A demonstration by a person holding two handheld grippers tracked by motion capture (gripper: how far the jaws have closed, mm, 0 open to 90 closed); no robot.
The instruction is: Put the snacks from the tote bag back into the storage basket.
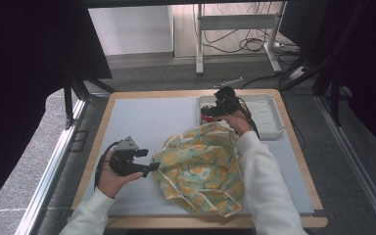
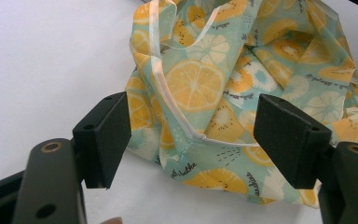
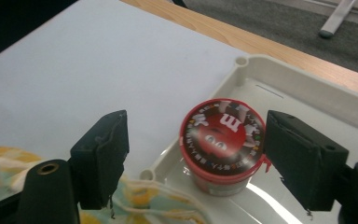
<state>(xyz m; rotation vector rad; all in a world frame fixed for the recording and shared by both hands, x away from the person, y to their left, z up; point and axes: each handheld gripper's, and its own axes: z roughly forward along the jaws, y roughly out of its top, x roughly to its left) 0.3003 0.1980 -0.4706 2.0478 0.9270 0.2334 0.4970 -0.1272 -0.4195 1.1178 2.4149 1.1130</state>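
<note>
A teal cloth bag (image 1: 200, 166) printed with orange and lemon slices lies crumpled on the table's near middle, and its white drawstring shows in the left gripper view. My left gripper (image 1: 149, 161) is at the bag's left edge. It is open (image 2: 193, 116), with a fold of the bag (image 2: 214, 84) lying just beyond the pads. A small tub with a red printed lid (image 3: 223, 135) stands in the near left corner of a white tray (image 3: 307, 88). My right gripper (image 3: 198, 128) hovers over it, open, with the tub between the jaws and a gap at the left pad.
The white tray (image 1: 267, 115) sits at the table's far right. The pale blue mat (image 1: 142, 117) has a wooden rim around it. Beyond the far edge are grey floor, desk legs and cables. Part of the bag (image 3: 9, 163) lies just short of the tray.
</note>
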